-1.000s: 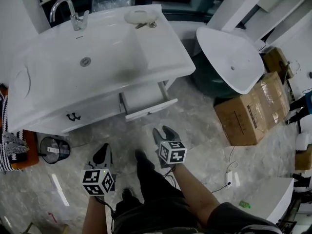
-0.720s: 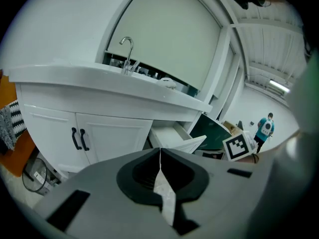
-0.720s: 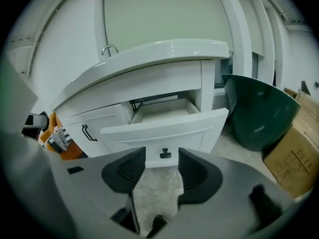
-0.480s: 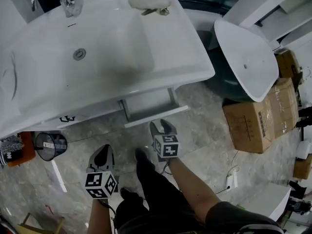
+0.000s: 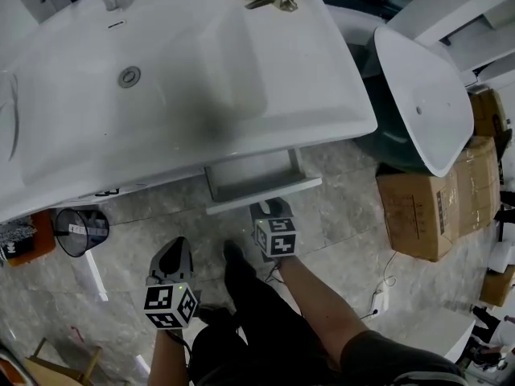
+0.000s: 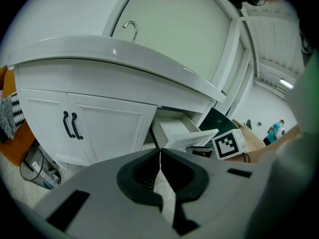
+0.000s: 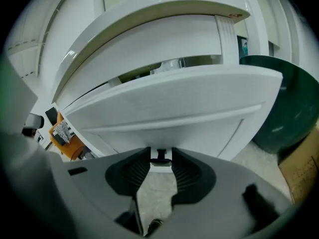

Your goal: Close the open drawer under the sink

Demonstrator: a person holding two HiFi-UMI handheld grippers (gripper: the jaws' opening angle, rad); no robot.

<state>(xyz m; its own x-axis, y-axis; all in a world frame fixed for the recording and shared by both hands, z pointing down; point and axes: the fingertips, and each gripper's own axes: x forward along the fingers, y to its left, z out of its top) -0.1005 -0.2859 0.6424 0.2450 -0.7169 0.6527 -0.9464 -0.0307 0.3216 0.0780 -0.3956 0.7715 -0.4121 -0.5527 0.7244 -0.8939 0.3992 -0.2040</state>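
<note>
drawer [image 5: 256,173]: open, standing out from under the right half of the counter [image 5: 185,95], its front toward the person. A push off-centre or at a slant could, I judge, skew it on its runners and jam it short of shut.
right gripper [image 5: 272,208]: just in front of the drawer front, jaws apart and closing, pads not yet pressing on anything. A shove through a loose hold could slide off the smooth front and leave the drawer ajar.
left gripper [image 6: 160,153]: jaws together with nothing between them, low over the floor and well apart from the drawer. Little risk from it.
handle [image 7: 160,156]: small and dark, between the right gripper's jaw tips. The closing jaws could catch only its edge or miss it.
room: a crowded space of white bathroom fittings. A loose basin [image 5: 422,95] rests on something dark green at the right.
floor [image 5: 346,215]: grey marbled tile, glossy.
counter: white, glossy, one piece with the sink sunk in it and the tap at the back.
cardboard boxes [image 5: 418,207]: on the floor near the loose basin.
bin [image 5: 78,230]: on the floor at the left, under the counter's edge.
</note>
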